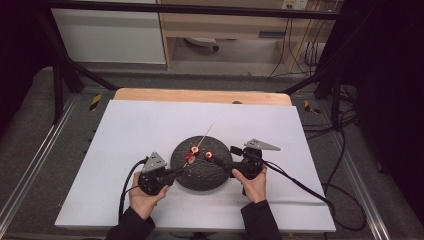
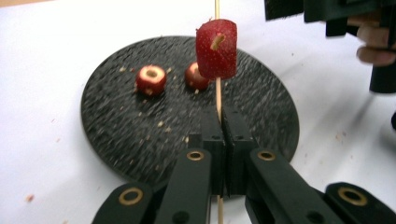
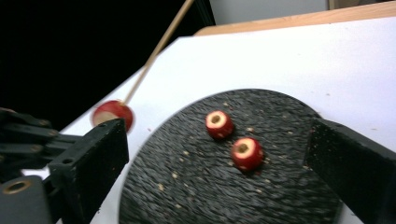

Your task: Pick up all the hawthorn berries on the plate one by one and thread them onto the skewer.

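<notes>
A round black plate (image 1: 201,177) lies near the front of the white table top. My left gripper (image 1: 179,171) (image 2: 223,122) is shut on the lower end of a thin wooden skewer (image 1: 204,136) (image 2: 217,95) that slants up over the plate. One red fruit piece (image 1: 190,158) (image 2: 216,49) (image 3: 112,113) is threaded on the skewer. Two more hollowed red pieces (image 1: 194,149) (image 1: 208,155) (image 2: 151,79) (image 3: 219,124) lie on the plate. My right gripper (image 1: 226,156) (image 3: 217,144) stands open at the plate's right side, nothing between its jaws, the two loose pieces ahead of it.
The white table top (image 1: 140,125) has bare room all round the plate, with small crumbs on plate and table. A wooden strip (image 1: 200,95) runs along the far edge. Cables (image 1: 300,185) trail right from the right gripper; black frame legs stand at the far corners.
</notes>
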Tool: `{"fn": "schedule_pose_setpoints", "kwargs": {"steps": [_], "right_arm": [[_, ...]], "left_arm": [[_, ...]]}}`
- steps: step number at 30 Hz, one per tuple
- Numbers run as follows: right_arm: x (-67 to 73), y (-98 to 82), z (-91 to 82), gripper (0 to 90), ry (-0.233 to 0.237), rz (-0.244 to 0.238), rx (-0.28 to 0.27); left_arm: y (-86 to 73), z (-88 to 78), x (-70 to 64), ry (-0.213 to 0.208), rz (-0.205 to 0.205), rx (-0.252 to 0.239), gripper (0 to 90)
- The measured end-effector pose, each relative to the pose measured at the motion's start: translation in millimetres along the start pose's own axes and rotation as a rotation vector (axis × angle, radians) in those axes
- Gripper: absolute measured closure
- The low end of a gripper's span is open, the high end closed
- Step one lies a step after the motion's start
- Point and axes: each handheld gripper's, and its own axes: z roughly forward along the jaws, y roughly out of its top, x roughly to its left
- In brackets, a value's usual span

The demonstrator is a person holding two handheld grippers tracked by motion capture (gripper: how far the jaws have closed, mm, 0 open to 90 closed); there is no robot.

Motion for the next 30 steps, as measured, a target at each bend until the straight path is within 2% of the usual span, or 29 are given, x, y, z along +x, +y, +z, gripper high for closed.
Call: {"fn": "schedule_pose_setpoints", "kwargs": {"steps": [1, 7, 16, 21, 25, 30], "right_arm": [[-2.0, 1.3, -0.8, 6.0, -0.008, -0.022, 0.018], [-7.7, 7.4, -3.0, 3.8, -0.041, -0.079, 0.121], [-4.9, 16.1, 3.7, 2.8, -0.071, -0.173, 0.3], [-0.6, 24.1, 11.2, 3.8, -0.077, -0.216, 0.369], [3.9, 31.0, 21.1, 5.3, -0.086, -0.254, 0.431], [7.7, 38.5, 36.0, 8.2, -0.109, -0.269, 0.491]], "left_arm": [[-1.6, -1.6, 0.9, 0.0, 0.0, 0.001, 88.2], [-14.7, -13.5, 7.8, 0.001, 0.012, 0.019, 88.3], [-32.8, -30.9, 20.3, 0.015, 0.007, 0.039, 88.2], [-40.5, -35.5, 26.6, 0.014, 0.0, 0.048, 88.2], [-43.8, -38.2, 27.7, 0.016, 0.01, 0.058, 88.2], [-45.4, -41.4, 27.2, 0.015, 0.027, 0.058, 88.2]]}}
